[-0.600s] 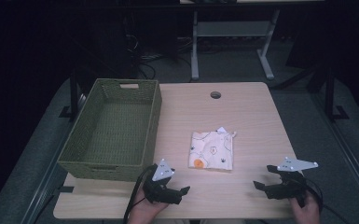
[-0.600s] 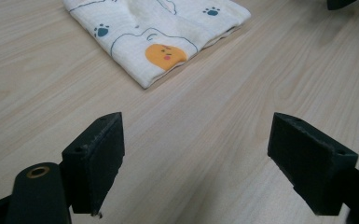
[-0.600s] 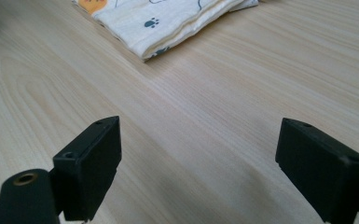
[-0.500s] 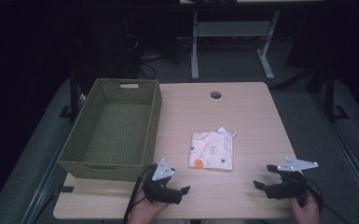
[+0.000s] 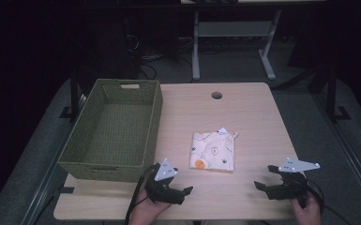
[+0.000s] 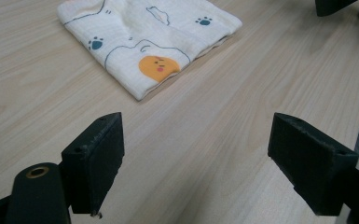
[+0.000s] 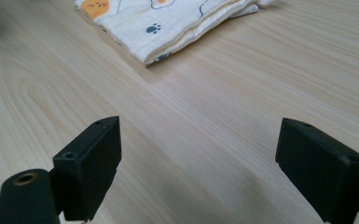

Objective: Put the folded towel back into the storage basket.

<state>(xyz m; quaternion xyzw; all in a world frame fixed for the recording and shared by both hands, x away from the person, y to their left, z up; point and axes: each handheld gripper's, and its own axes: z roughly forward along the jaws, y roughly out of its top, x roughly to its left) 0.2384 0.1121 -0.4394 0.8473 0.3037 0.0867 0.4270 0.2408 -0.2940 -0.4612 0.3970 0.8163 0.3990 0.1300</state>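
Observation:
A folded white cloth printed with paw marks and an orange face lies flat near the middle of the wooden table. My left gripper rests at the front edge, left of the cloth, jaws wide apart with nothing between them. In the left gripper view the cloth lies a short way ahead of the left gripper. My right gripper sits at the front right, open and empty. The right gripper view has the cloth ahead and to the left of the right gripper.
A green woven basket stands empty on the table's left side, close behind my left gripper. A round cable hole is near the far edge. Beyond the table stands a metal frame on a dark floor.

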